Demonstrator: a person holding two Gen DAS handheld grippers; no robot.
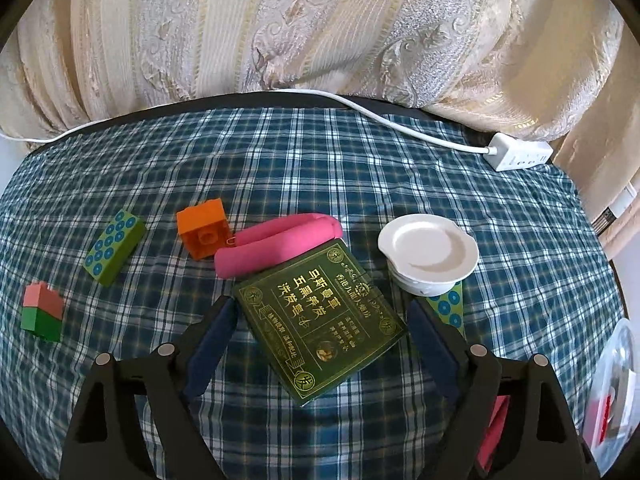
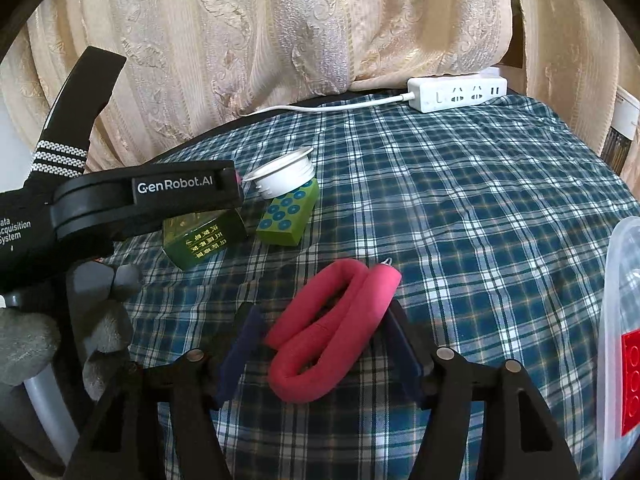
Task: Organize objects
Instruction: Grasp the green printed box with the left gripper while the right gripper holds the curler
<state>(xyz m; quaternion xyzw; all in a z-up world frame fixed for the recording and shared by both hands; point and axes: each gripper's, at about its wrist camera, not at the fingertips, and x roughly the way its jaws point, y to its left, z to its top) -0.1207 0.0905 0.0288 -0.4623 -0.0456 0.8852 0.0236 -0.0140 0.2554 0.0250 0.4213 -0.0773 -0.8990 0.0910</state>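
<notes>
My left gripper [image 1: 320,314] is open, its jaws on either side of a dark green box with gold lettering [image 1: 320,328] lying on the plaid cloth; the box also shows in the right wrist view [image 2: 200,242] under the left gripper's body. My right gripper [image 2: 322,320] is open around a folded pink foam tube [image 2: 332,328], which also shows in the left wrist view [image 1: 276,246] behind the box. I cannot tell whether either gripper's pads touch what lies between them. A white cup [image 1: 428,256] lies beside a green dotted block [image 2: 288,216].
An orange block [image 1: 204,226], a second green dotted block [image 1: 114,246] and a pink-and-green block [image 1: 42,312] lie to the left. A clear plastic container [image 2: 620,340] with a red brick sits at the right. A white power strip [image 2: 456,94] lies at the back by the curtain.
</notes>
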